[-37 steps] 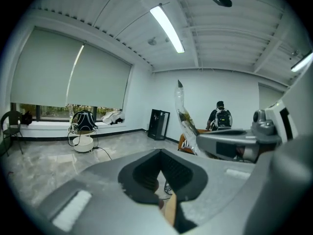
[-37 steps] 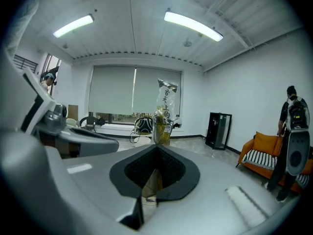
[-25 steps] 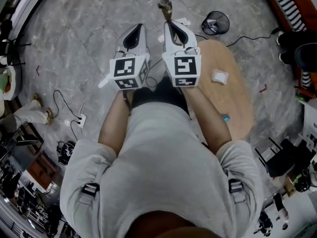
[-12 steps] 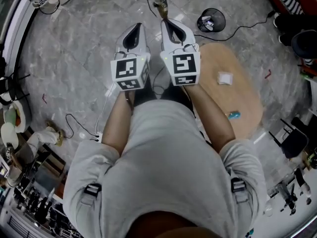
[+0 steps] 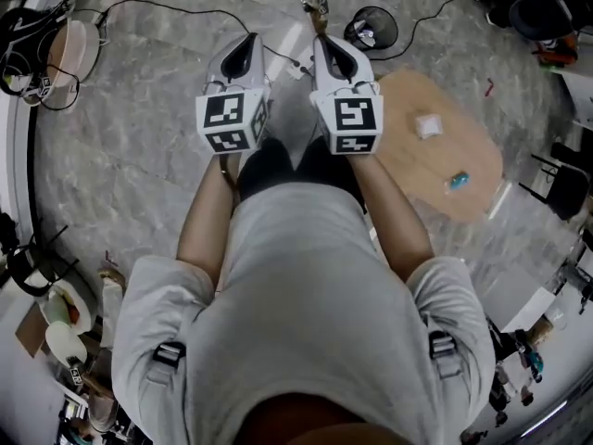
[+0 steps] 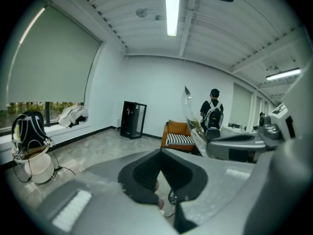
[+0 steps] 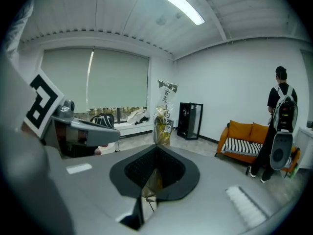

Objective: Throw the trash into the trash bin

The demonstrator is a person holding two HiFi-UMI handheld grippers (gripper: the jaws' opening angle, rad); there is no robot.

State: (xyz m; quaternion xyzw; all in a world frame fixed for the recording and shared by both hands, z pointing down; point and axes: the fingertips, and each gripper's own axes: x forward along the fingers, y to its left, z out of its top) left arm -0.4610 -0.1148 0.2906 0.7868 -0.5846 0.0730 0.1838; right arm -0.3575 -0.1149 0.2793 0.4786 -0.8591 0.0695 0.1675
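At the top centre of the head view, the right gripper has its jaws clenched on a crinkled clear plastic wrapper with yellowish print. The wrapper juts out past the jaw tips; in the right gripper view it stands upright from them. Just to the left, the left gripper is level with it, its jaws pressed together with nothing between them. The round black mesh trash bin stands on the grey marble floor near the upper right of the wrapper, apart from it. Right of centre, a light wooden oval table carries a white crumpled piece and a small blue item.
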